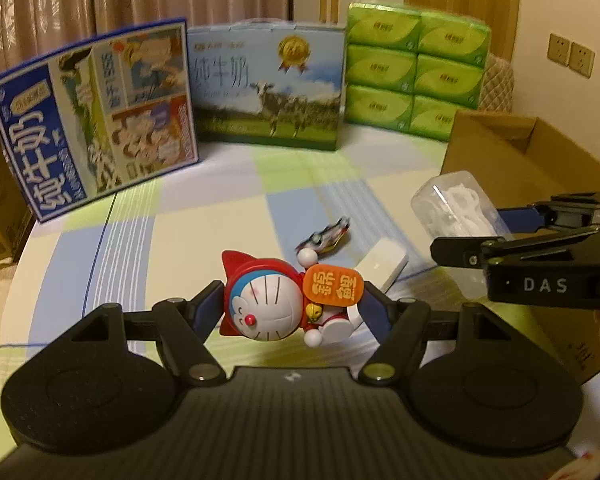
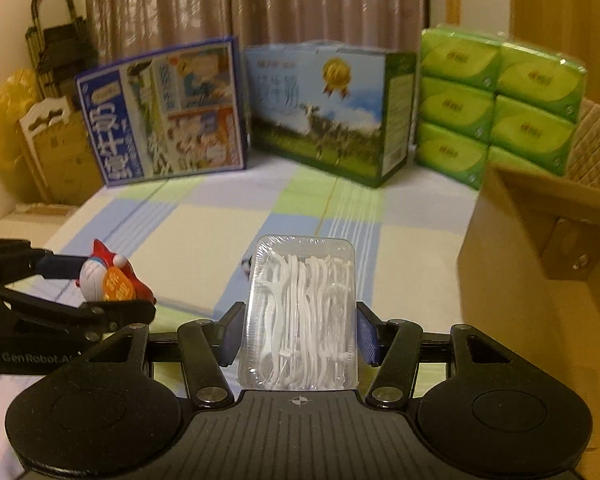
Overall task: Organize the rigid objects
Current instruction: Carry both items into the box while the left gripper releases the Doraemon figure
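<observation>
A red and blue cat figurine [image 1: 276, 304] with an orange sign lies sideways between the pads of my left gripper [image 1: 286, 308], which is shut on it above the checked cloth. The same figurine [image 2: 108, 280] shows at the left of the right wrist view, in the left gripper [image 2: 100, 284]. My right gripper [image 2: 300, 336] is shut on a clear plastic box of white floss picks [image 2: 300, 316], held lengthwise. That box [image 1: 456, 208] and the right gripper [image 1: 496, 226] appear at the right of the left wrist view. A small white block [image 1: 384, 262] and a small colourful toy [image 1: 326, 236] lie on the cloth.
An open cardboard box [image 1: 512, 160] [image 2: 532, 280] stands at the right. Two milk cartons [image 1: 100, 120] [image 1: 268, 88] and a stack of green tissue packs [image 1: 416, 68] line the back. The checked cloth [image 2: 220, 224] lies bare in the middle.
</observation>
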`<state>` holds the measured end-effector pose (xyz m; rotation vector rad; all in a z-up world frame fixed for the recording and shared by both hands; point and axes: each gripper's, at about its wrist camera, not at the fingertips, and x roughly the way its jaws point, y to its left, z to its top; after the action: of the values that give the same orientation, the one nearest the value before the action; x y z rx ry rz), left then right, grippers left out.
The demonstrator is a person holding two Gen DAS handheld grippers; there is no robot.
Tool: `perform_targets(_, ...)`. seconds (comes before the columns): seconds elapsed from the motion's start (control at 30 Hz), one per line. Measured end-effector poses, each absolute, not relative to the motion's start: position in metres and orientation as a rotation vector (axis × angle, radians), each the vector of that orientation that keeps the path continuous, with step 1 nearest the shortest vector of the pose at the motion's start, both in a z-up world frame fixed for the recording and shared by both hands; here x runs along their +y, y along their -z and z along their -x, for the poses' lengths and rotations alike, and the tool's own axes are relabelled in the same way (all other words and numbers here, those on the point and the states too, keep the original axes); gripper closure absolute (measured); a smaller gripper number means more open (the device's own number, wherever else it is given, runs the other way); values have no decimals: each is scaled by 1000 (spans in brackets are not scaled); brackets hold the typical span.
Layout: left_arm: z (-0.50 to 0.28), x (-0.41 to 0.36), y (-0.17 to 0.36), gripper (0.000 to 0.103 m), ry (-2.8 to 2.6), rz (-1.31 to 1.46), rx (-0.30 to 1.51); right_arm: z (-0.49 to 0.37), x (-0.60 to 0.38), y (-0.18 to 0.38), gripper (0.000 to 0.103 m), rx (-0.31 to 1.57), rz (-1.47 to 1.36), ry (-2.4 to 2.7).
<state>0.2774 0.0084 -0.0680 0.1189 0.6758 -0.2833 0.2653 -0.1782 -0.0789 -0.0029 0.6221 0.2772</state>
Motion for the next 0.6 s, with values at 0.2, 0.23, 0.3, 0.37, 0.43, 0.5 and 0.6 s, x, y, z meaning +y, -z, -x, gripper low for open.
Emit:
perform_targets(0.2, -279, -8, 45, 35, 281, -103, 648, -258, -189, 55, 50, 582, 2, -239)
perform_targets(0.23, -278, -12, 42, 35, 286, -102, 641, -256, -192, 53, 50, 578, -3, -230)
perform_targets(0.3, -277, -19, 36, 35, 301, -99, 626, -252, -200, 50, 50, 578, -14, -212)
perform_targets(0.37, -276, -27, 30, 35, 314, -99, 611, -248, -210, 47, 50, 574, -33, -195)
perform_targets(0.43, -276, -36, 26, 35, 321, -108, 609, -241, -220, 42, 50, 556, -40, -172)
perform_targets(0.5, -277, -46, 22, 35, 326, -115, 604, -235, -230, 35, 50, 534, -52, -153)
perform_targets(0.6, -276, -62, 13, 35, 351, -113, 587, -230, -244, 25, 50, 505, -66, -119)
